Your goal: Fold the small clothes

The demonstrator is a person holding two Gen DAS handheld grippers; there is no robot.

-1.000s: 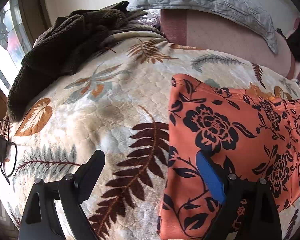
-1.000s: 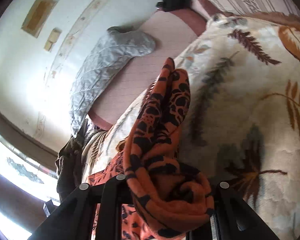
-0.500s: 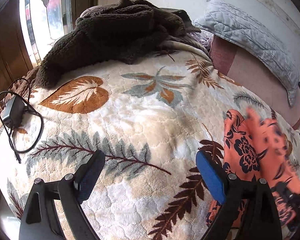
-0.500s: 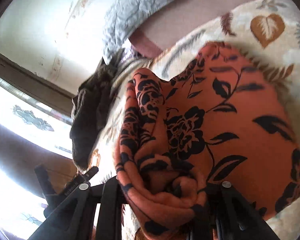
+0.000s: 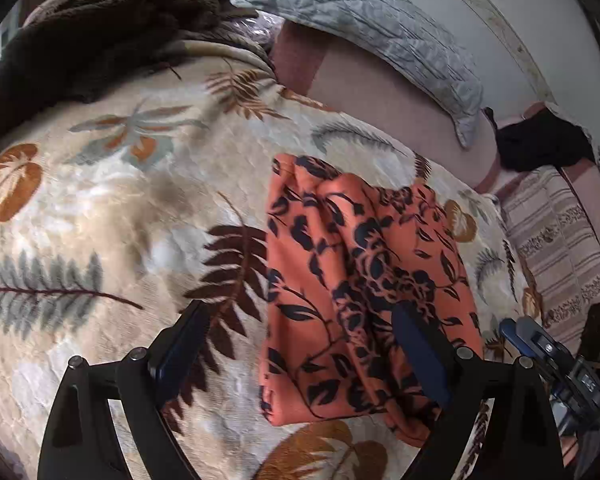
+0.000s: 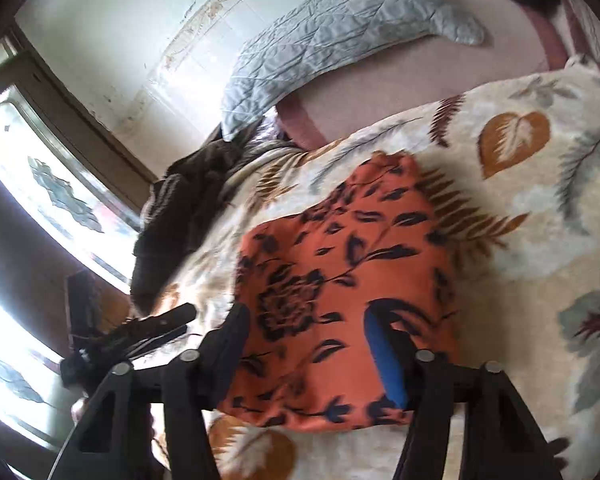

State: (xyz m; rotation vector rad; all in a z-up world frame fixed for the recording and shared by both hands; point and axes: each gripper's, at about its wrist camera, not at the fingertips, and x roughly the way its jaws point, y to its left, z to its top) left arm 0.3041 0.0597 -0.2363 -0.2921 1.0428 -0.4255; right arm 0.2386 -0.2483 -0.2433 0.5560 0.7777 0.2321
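Note:
An orange garment with a black flower print [image 5: 352, 280] lies folded on the leaf-patterned blanket [image 5: 120, 208]; it also shows in the right wrist view [image 6: 340, 280]. My left gripper [image 5: 296, 332] is open and empty, its right finger over the garment's near edge and its left finger over bare blanket. My right gripper [image 6: 308, 328] is open and empty just above the garment's near part. The right gripper's body shows at the lower right of the left wrist view [image 5: 556, 356].
A dark brown fleece [image 5: 84, 28] is heaped at the blanket's far left. A grey quilted pillow [image 5: 372, 28] leans on the pink sheet by the wall. A striped cloth [image 5: 556, 232] and a black item [image 5: 540, 140] lie at the right. A window [image 6: 48, 208] is at the left.
My right gripper has let go of the bunched garment and opened; the garment now lies folded flat on the blanket. My left gripper has swung back right over the garment's edge.

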